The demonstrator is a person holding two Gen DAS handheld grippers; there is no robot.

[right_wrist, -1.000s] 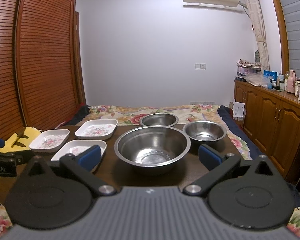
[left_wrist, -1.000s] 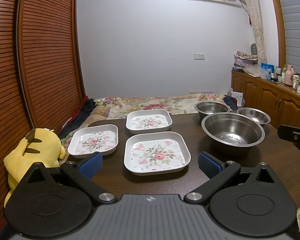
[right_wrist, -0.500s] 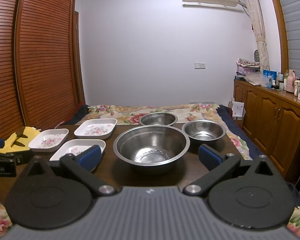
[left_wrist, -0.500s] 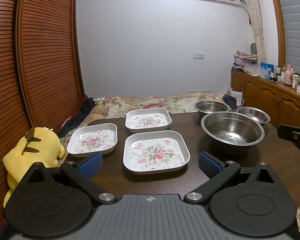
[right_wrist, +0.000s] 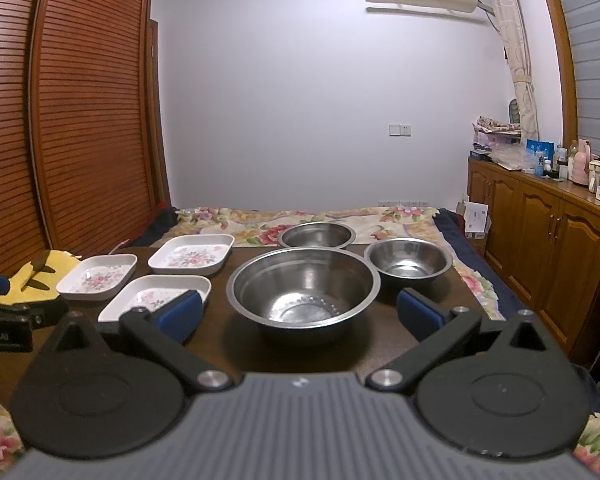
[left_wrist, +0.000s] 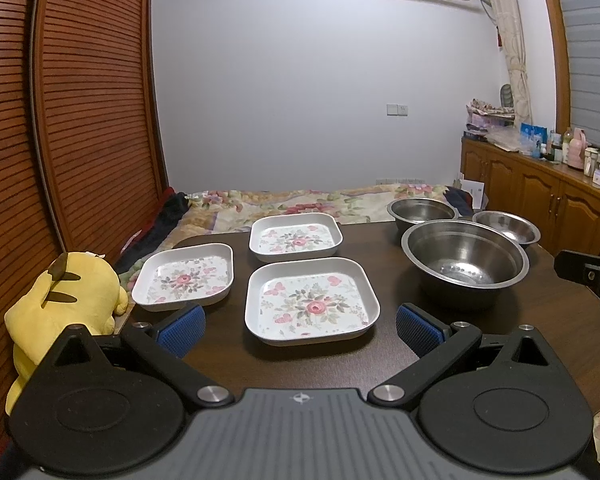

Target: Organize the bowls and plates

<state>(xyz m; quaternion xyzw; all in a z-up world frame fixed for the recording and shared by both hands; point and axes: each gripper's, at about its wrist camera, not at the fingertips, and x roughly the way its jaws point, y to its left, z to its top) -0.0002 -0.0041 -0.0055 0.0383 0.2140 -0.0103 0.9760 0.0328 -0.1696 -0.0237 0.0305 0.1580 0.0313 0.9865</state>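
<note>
Three square white floral plates lie on the dark table point(left_wrist: 384, 248): a near plate point(left_wrist: 311, 303), a left plate point(left_wrist: 185, 276) and a far plate point(left_wrist: 295, 237). To their right stand a large steel bowl point(left_wrist: 466, 261) and two smaller steel bowls point(left_wrist: 422, 211) point(left_wrist: 507, 227). My left gripper point(left_wrist: 300, 327) is open, hovering just short of the near plate. My right gripper point(right_wrist: 300, 314) is open in front of the large steel bowl point(right_wrist: 303, 285), holding nothing. The near plate point(right_wrist: 156, 294) is partly hidden behind its left finger.
A yellow plush toy point(left_wrist: 62, 300) sits at the table's left edge. A bed with a floral cover point(right_wrist: 260, 220) lies beyond the table. Slatted wooden doors point(left_wrist: 80, 120) stand at the left, a wooden cabinet point(right_wrist: 548, 232) with bottles at the right.
The left view has crept slightly nearer and lower toward the plates. The right gripper has barely shifted. Both stay open and no dish has moved.
</note>
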